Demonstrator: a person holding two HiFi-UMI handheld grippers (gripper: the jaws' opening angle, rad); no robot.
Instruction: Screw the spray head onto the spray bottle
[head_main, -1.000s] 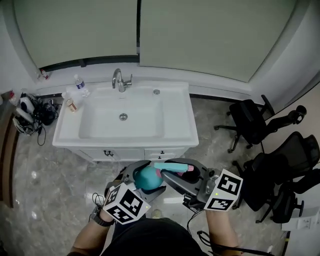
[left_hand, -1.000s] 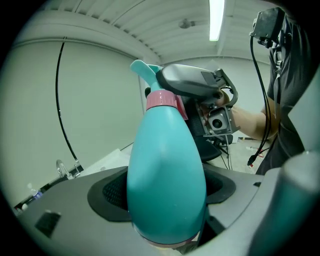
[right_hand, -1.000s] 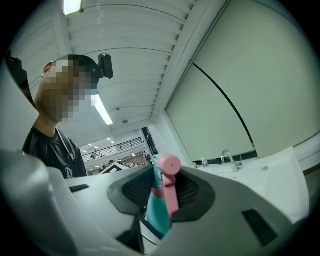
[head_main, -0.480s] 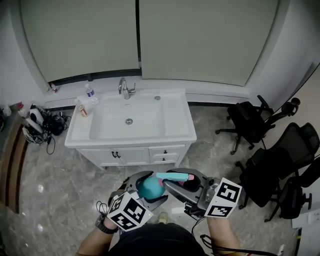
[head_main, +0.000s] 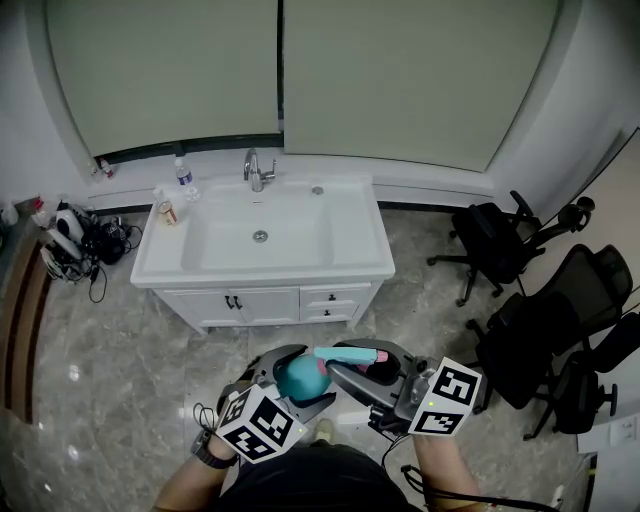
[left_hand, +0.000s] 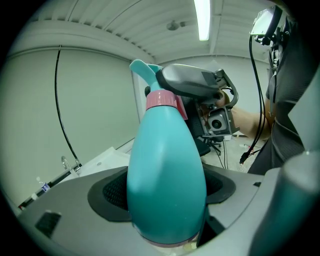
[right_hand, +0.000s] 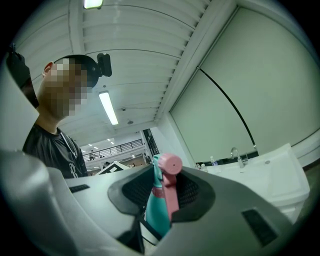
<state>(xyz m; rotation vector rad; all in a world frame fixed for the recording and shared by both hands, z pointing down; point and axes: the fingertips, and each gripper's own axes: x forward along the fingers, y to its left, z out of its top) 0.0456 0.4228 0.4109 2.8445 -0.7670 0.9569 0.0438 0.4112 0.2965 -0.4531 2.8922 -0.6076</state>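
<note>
The teal spray bottle (head_main: 298, 376) is held in front of the person's body, with my left gripper (head_main: 287, 392) shut on its round body. In the left gripper view the bottle (left_hand: 166, 180) fills the space between the jaws, and its pink collar (left_hand: 161, 100) is on top. The spray head (head_main: 350, 355), teal with a pink nozzle, sits on the neck. My right gripper (head_main: 362, 366) is shut on it from the right. In the right gripper view the pink spray head (right_hand: 170, 186) stands upright between the pads, with the teal bottle (right_hand: 155, 217) below it.
A white vanity with a sink (head_main: 345, 262) stands ahead against the wall, with a tap (head_main: 258, 170), a water bottle (head_main: 182, 172) and a small jar (head_main: 166, 212) on it. Black office chairs (head_main: 500, 245) stand at the right. Cables and gear (head_main: 75, 240) lie at the left on the marble floor.
Both grippers have drawn back from the vanity together with the bottle, and the sink now lies farther off. Neither grip has changed.
</note>
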